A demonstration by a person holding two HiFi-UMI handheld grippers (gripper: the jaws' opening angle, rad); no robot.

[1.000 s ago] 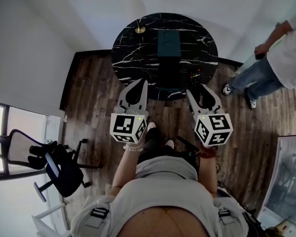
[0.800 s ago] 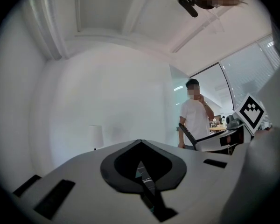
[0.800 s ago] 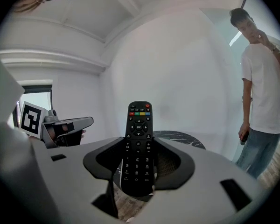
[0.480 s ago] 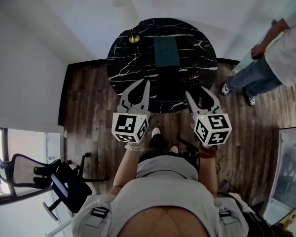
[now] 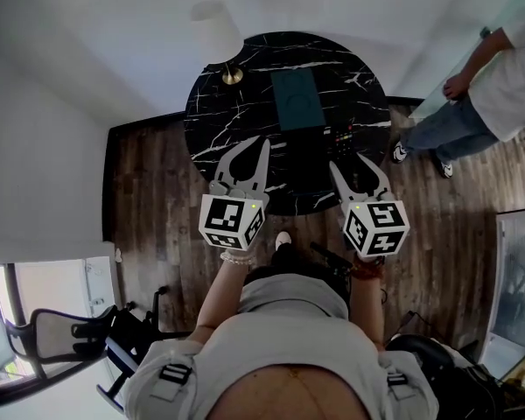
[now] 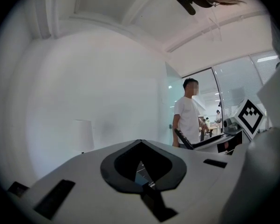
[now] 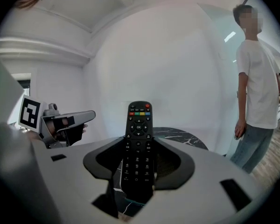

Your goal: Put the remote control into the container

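A black remote control (image 7: 138, 139) stands upright between the jaws of my right gripper (image 7: 139, 149), which is shut on it, buttons facing the camera. In the head view the remote control (image 5: 344, 136) juts from the right gripper (image 5: 355, 161) over the near right part of the round black marble table (image 5: 236, 121). The dark teal container (image 5: 297, 99) lies at the table's middle, beyond both grippers. My left gripper (image 5: 256, 148) hovers over the table's near left edge; in the left gripper view the left gripper (image 6: 140, 143) has its jaws closed together with nothing held.
A lamp with a white shade (image 5: 217, 23) and brass base (image 5: 232, 75) stands at the table's far left rim. A person in a white shirt and jeans (image 5: 494, 81) stands to the right of the table. A black office chair (image 5: 66, 344) is behind me at the left.
Both grippers have moved a little forward over the table's near edge, the remote still held in the right one. The head view has shifted, so the chair sits lower in frame.
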